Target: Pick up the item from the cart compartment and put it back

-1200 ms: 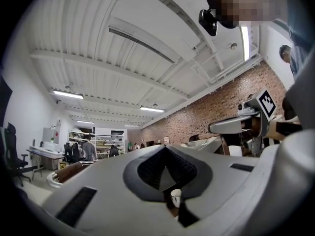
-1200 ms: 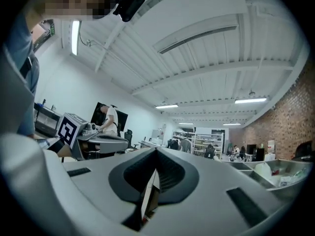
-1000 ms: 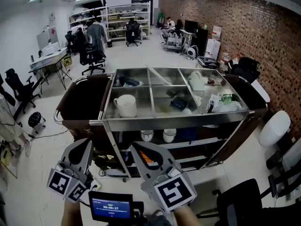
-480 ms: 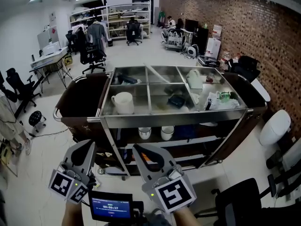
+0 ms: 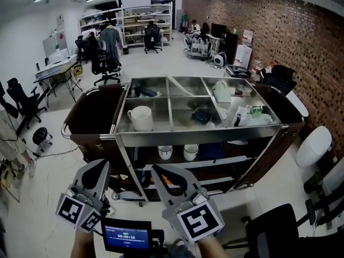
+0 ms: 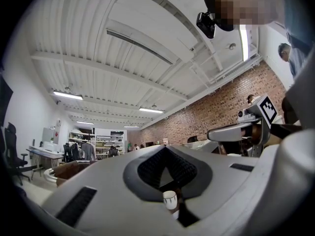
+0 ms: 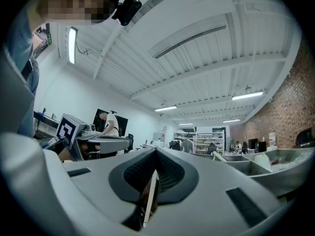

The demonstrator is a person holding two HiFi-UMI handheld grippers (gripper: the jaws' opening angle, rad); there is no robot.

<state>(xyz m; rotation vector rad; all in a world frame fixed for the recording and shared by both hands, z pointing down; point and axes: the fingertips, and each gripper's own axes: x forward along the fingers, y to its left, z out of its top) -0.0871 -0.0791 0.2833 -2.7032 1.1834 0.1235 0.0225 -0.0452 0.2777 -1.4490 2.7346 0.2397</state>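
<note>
Left gripper (image 5: 98,172) and right gripper (image 5: 164,176) are both hanging low in front of the cart (image 5: 199,137), well short of its top compartments and pointing roughly level at it. Both are sitting closed and empty. The pads are meeting in each gripper view, with only background showing through the notch; on the left that's a cup (image 6: 170,199) on the lower shelf. Reading this as a standby pose: closed so nothing is snagging, held back so the head view is keeping the whole top tray visible.

Task's thing: can't tell which one it is. White mug (image 5: 141,117) is standing upright in the front-left compartment, a dark item (image 5: 202,115) is lying in the front-middle one, and a white jug (image 5: 223,92) and bags (image 5: 252,115) are filling the right side. Everything is sitting in compartments and nothing is in a gripper, so this is fitting either pre-pick or already put back.

Versus a second ago: cart is sitting slightly further left and higher in frame, and the grippers are showing a touch higher. Looks like the head camera drifting, not the hands working. Half a second ago is practically identical to now. No item is changing compartment.
</note>
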